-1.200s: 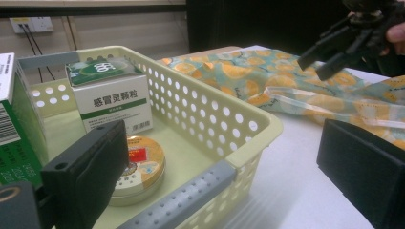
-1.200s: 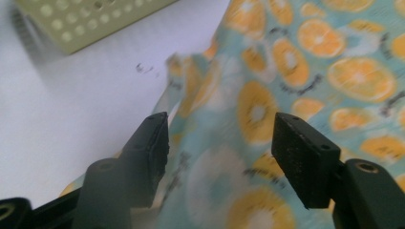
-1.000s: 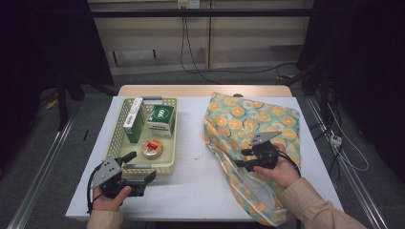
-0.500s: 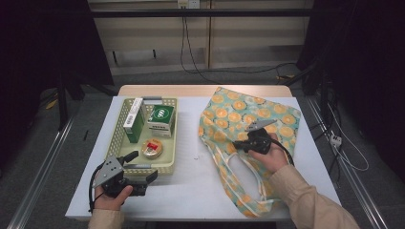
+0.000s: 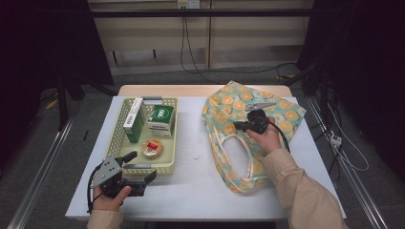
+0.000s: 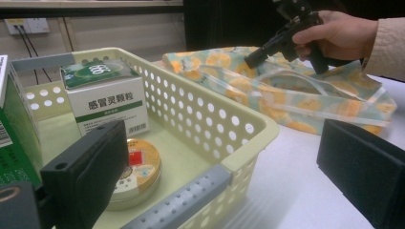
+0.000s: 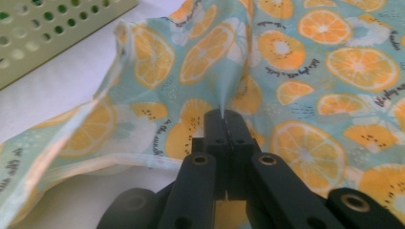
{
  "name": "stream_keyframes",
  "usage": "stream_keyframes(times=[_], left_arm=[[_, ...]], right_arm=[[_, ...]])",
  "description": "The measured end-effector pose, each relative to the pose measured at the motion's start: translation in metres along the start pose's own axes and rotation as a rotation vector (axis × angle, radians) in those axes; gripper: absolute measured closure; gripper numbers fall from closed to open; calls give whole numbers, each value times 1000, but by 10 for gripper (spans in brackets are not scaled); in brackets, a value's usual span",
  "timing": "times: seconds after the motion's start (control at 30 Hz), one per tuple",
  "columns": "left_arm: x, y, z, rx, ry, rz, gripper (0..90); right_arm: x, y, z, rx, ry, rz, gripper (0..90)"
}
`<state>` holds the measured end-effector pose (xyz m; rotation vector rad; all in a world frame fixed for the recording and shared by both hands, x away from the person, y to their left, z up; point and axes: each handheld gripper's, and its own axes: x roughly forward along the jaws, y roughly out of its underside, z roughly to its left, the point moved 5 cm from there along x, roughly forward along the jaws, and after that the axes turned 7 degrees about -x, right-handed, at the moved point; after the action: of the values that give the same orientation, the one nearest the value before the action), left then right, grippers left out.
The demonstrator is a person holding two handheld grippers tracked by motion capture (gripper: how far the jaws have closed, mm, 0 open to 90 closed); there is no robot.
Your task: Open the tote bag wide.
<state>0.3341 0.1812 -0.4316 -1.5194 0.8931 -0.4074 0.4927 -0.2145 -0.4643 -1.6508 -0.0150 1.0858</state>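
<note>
A fabric bag (image 5: 224, 109) printed with orange slices lies on the right half of the white table, its pale handles (image 5: 239, 157) looped toward me. My right gripper (image 5: 237, 126) is over it, shut on a pinch of the fabric (image 7: 224, 102) that rises in a ridge from the closed tips (image 7: 224, 117). The left gripper view shows it (image 6: 253, 59) farther off, held above the bag (image 6: 286, 90). My left gripper (image 5: 141, 167) rests at the table's near left, open and empty, at the front rim of a pale green basket (image 5: 119, 138).
The basket (image 6: 224, 119) holds a white and green medicine box (image 5: 161, 120), a tall green box (image 5: 133, 121) and a round tin (image 5: 153, 148). Bare white table (image 5: 191, 157) lies between basket and bag. Dark floor and cables surround the table.
My right gripper has moved away from me and slightly left, dragging the bag's fabric with it, so the bag is bunched and its handles show. The left gripper stayed put.
</note>
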Motion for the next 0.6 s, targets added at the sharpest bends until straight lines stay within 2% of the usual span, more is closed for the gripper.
stream_keyframes(times=[0.03, 0.13, 0.27, 0.3, 0.33, 0.37, 0.4, 0.43, 0.47, 0.53, 0.6], left_arm=[[0, 0, 1, 5, -2, -3, 34], [0, 0, 0, 5, 0, -3, 34], [0, 1, 0, 7, 2, 6, 34], [1, 0, 0, 7, 3, 6, 34], [1, 0, -1, 8, 2, 5, 34], [1, 0, -1, 7, 3, 3, 34], [1, 0, -1, 3, 3, 4, 34], [1, 0, -1, 4, 1, 4, 34], [1, 0, 0, 6, 0, 3, 34], [0, 0, 0, 9, -2, 3, 34], [0, 0, -1, 8, 0, 3, 34]], right_arm=[[0, 1, 1, 15, -20, -5, 900], [0, 2, 8, -13, -35, 13, 900], [-3, 0, 18, -31, -55, -5, 882], [-3, 1, 20, -25, -64, 5, 786], [-3, 1, 21, -21, -48, 8, 681], [-5, 1, 22, -29, -36, 3, 660], [-7, 1, 25, -38, -45, 0, 612], [-10, 0, 28, -31, -45, -4, 532], [-13, -1, 30, -27, -43, -2, 492], [-21, -3, 36, -59, -42, -9, 486], [-29, -5, 45, -69, -64, -10, 458]])
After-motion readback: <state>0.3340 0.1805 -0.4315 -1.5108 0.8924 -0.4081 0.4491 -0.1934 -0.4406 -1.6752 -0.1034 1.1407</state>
